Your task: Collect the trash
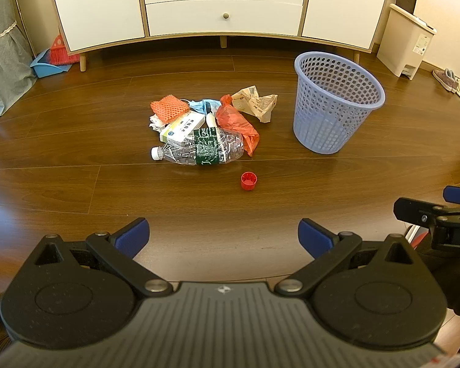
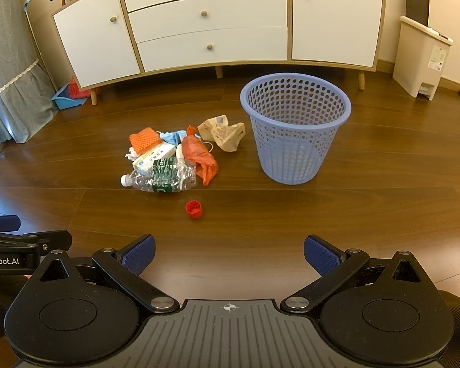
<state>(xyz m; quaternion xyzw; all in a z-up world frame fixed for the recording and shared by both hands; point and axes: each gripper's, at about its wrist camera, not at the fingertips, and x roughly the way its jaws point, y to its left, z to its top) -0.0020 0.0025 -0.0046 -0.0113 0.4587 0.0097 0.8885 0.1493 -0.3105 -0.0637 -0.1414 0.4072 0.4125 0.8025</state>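
A heap of trash lies on the wooden floor: a crushed clear bottle (image 1: 199, 150) (image 2: 162, 176) with a green label, a white carton (image 1: 182, 127) (image 2: 153, 157), an orange foam net (image 1: 168, 108) (image 2: 144, 140), a blue face mask (image 1: 202, 105) (image 2: 172, 136), a red plastic bag (image 1: 237, 125) (image 2: 199, 158) and crumpled brown paper (image 1: 254, 102) (image 2: 225, 135). A red cap (image 1: 249, 181) (image 2: 194, 209) sits apart in front. An upright blue perforated basket (image 1: 337, 101) (image 2: 294, 128) stands right of the heap. My left gripper (image 1: 223, 236) and right gripper (image 2: 229, 253) hover open and empty, short of the heap.
A white sideboard (image 1: 224, 3) (image 2: 205, 21) on wooden legs stands behind the heap. A beige pedal bin (image 1: 406, 41) (image 2: 423, 58) is at the back right, shoes (image 1: 454, 84) beside it. A blue dustpan with a red brush (image 1: 53, 58) (image 2: 70, 95) and a grey curtain (image 1: 3, 46) are at left.
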